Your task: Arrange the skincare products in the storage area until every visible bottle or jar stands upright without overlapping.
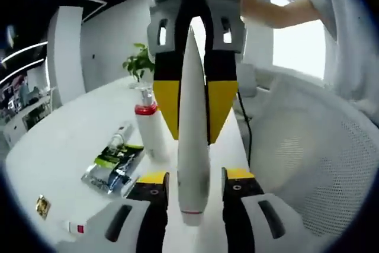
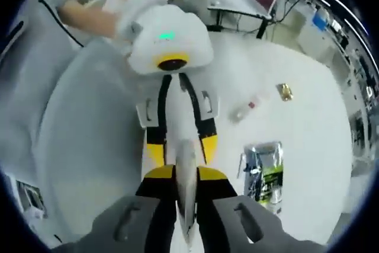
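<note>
Tabletop clutter first, from the left of the left gripper view: a small gold square packet (image 1: 41, 205), a crumpled green, black and silver foil sachet (image 1: 115, 164) lying flat, then a white pump bottle with a red collar (image 1: 148, 128) standing upright on the white table (image 1: 59, 146). At centre, a long white plastic squeeze tube (image 1: 192, 164) hangs in mid-air above the table edge. The right gripper (image 1: 192, 137) reaches in from above, its yellow-and-black jaws clamped on the tube's upper body. The left gripper (image 1: 195, 179) brackets the capped end with jaws apart, a sliver of daylight showing on each side. To the right sits a white mesh chair (image 1: 308, 146).

The risk looks plain. Only one pair of tongs grips the tube, and on a soft, tapering body. If that squeeze slackens before the left jaws close, the tube could slide out and drop off the table edge, or swing and topple the pump bottle beside it. Set down carelessly, it may land across the sachet.
</note>
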### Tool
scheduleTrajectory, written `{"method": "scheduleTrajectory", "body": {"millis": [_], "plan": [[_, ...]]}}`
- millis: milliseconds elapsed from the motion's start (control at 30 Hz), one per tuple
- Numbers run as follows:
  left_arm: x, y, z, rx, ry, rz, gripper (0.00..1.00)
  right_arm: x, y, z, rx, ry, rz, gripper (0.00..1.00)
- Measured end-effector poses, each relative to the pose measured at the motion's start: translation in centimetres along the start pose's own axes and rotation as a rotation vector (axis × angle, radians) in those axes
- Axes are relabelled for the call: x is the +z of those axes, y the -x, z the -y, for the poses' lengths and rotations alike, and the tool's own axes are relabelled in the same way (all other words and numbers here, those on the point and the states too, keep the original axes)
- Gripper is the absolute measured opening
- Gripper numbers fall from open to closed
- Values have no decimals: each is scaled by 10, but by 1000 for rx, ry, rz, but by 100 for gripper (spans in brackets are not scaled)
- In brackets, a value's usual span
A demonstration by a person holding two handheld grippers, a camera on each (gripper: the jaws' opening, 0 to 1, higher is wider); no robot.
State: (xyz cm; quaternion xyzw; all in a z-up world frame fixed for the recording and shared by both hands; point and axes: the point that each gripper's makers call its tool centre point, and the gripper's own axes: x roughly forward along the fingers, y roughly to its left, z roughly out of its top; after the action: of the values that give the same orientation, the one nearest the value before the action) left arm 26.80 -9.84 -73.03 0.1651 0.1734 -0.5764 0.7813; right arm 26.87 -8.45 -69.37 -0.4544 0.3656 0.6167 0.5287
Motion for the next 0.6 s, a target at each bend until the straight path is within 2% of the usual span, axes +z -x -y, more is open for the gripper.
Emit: {"method": "scheduleTrajectory", "body": {"millis": [100,200,300,400,600], "plan": [[-3,-3,-11,18,16,-10,25,-4,2,11,-10,47,-74,10],[-6,-7,-17,38,23,-34,24,-6,0,21,-10,49,-126,10],[-12,-14,-27,51,25,-51,24,-8,-4,29,-3,70,-160,10],[-15,-19,-37,76,18,-68,17,-13,-11,34,18,68,-193,11],[-20,-32,-49,91,64,-86,16,-26,-19,48,16,86,-262,12]]}}
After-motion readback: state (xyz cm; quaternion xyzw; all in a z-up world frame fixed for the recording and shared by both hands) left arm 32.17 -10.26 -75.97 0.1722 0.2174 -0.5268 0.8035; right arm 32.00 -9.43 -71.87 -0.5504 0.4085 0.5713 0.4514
